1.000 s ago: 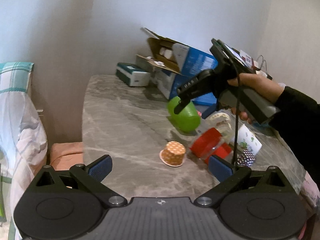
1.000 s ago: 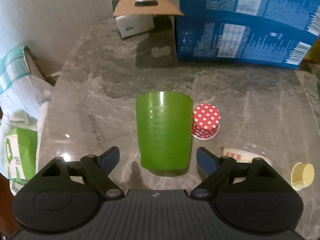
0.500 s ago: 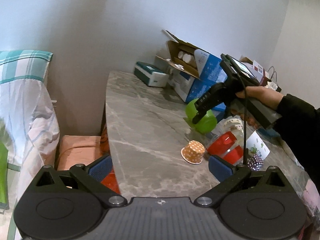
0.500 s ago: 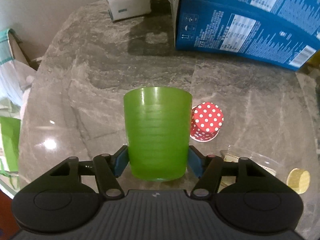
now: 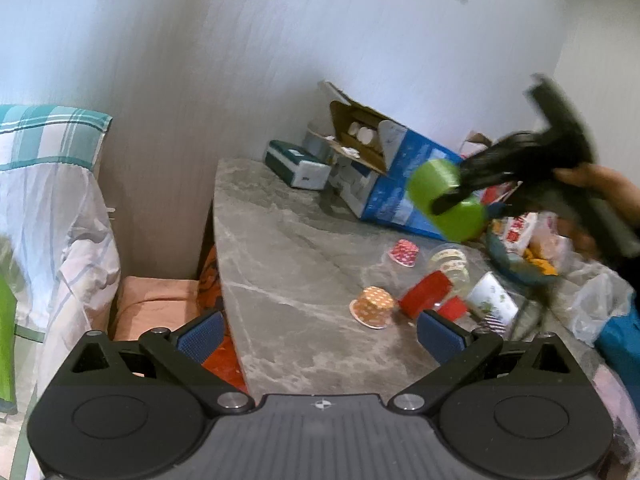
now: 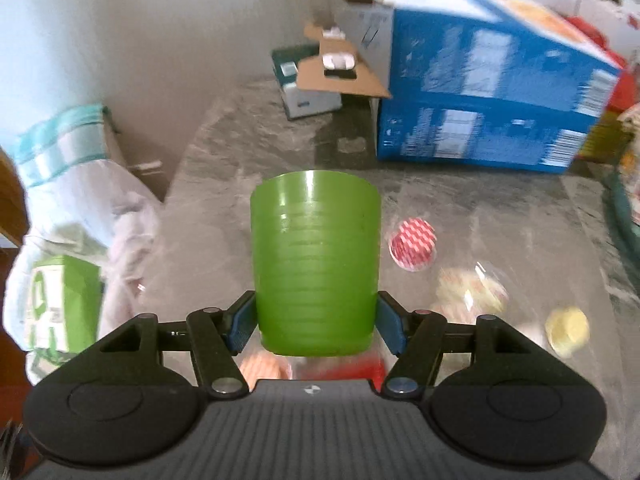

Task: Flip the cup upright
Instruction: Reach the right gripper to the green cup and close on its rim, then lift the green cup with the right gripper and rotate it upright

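The green plastic cup [image 6: 316, 264] is clamped between the blue pads of my right gripper [image 6: 316, 322], which is shut on it near its wide end. In the left wrist view the cup [image 5: 444, 200] hangs tilted in the air above the marble table [image 5: 288, 248], held by the blurred right gripper [image 5: 452, 196]. My left gripper [image 5: 320, 336] is open and empty, low over the table's near left edge.
A blue carton [image 6: 492, 92] and an open cardboard box [image 5: 360, 136] stand at the back. On the table lie a red dotted paper cup [image 6: 412, 248], an orange dotted paper cup [image 5: 374, 306], red cups [image 5: 426, 300] and wrapped snacks. A bed with a checked pillow [image 5: 48, 136] lies left.
My right gripper, shut on the green cup, has lifted it off the table and tilted it. The left gripper has drawn back and up, staying open.
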